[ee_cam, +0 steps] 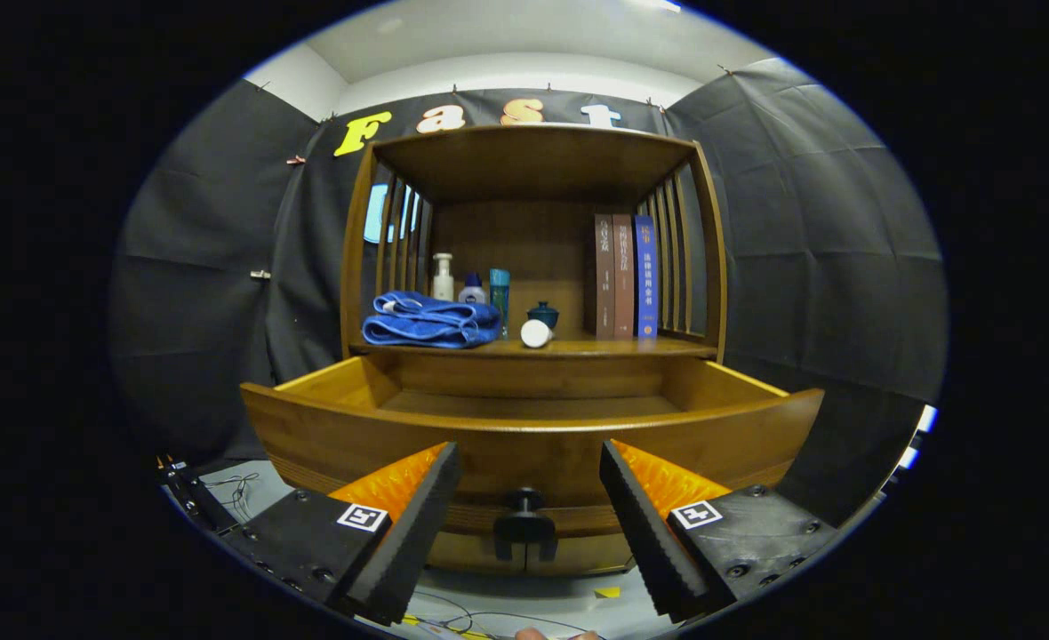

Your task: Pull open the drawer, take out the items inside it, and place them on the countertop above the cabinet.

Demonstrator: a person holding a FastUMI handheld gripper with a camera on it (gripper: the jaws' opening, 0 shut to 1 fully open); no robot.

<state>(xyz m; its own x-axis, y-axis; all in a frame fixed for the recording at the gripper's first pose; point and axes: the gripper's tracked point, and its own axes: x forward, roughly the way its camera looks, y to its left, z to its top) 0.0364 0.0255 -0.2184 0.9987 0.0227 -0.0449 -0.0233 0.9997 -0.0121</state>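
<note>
The tool point(529, 462) is spread wide, its fingers point(418, 511) apart on either side of the drawer's knob point(524, 520) and touching nothing. The drawer point(533, 444) stands pulled out; what shows of its inside looks bare. On the desk point(578, 347) above lie a folded blue towel point(431, 320), bottles point(443, 277), a white cup point(536, 333) on its side, a small teapot point(543, 313) and three upright books point(624, 276).

Countertop point(578, 348), towel point(431, 320), bottles point(443, 277), books point(624, 276)
</note>
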